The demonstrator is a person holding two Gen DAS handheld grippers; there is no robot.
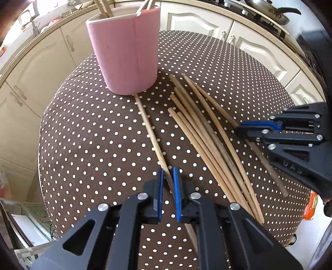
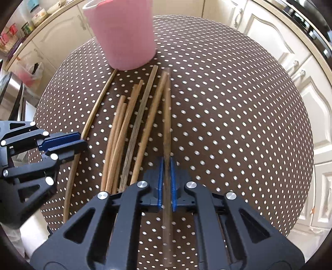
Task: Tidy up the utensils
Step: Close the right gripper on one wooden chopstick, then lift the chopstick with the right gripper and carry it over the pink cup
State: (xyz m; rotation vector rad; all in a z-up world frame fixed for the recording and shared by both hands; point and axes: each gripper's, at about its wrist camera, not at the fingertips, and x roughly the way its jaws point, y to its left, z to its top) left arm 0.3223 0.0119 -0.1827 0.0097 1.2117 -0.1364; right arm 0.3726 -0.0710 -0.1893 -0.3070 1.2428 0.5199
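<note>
A pink cup [image 1: 124, 52] with several chopsticks in it stands at the far side of a round table under a brown dotted cloth [image 1: 93, 135]. My left gripper [image 1: 168, 172] is shut on a lone chopstick [image 1: 149, 128] that runs up to the cup's base. To its right lies a loose pile of chopsticks [image 1: 207, 137]. My right gripper [image 2: 166, 161] is shut on the rightmost, darker chopstick [image 2: 167, 116] of that pile [image 2: 128, 124]. Each gripper shows in the other's view: the right gripper [image 1: 239, 129] at the right edge, the left gripper [image 2: 82, 139] at the left. The pink cup [image 2: 122, 35] stands beyond.
Cream kitchen cabinets [image 1: 197, 22] ring the table. A frying pan [image 1: 269, 10] sits on the stove at the back right. Jars [image 2: 27, 27] stand on the counter and a plastic bag [image 2: 31, 72] hangs at the left. The cloth's right half [image 2: 228, 124] is bare.
</note>
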